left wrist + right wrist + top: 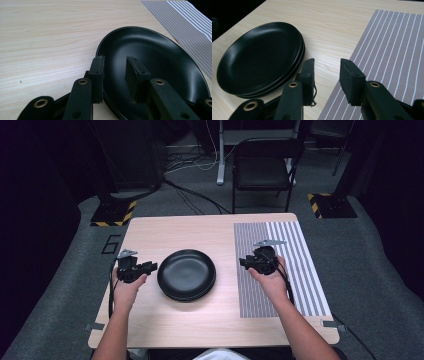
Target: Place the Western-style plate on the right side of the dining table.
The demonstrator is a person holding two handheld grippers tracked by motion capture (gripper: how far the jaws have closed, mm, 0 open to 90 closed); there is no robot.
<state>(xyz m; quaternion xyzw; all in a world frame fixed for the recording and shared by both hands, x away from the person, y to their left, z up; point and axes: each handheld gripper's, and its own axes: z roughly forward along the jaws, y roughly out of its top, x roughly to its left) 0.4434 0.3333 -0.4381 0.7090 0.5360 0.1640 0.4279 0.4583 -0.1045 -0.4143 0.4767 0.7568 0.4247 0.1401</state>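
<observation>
We have the left claw (115,67) apart, straddling the plate stack (160,62) rim; right claw (327,72) apart over worktop (332,30) beside the striped mat (394,50).

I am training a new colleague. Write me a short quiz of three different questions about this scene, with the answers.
1. True or false: the left gripper has its jaws on either side of the rim of the black plates.
2. What lies under the right gripper?
A. striped placemat edge and table
B. a chair
3. What colour is the stack of plates?

Key: 1 true; 2 A; 3 black.
</observation>
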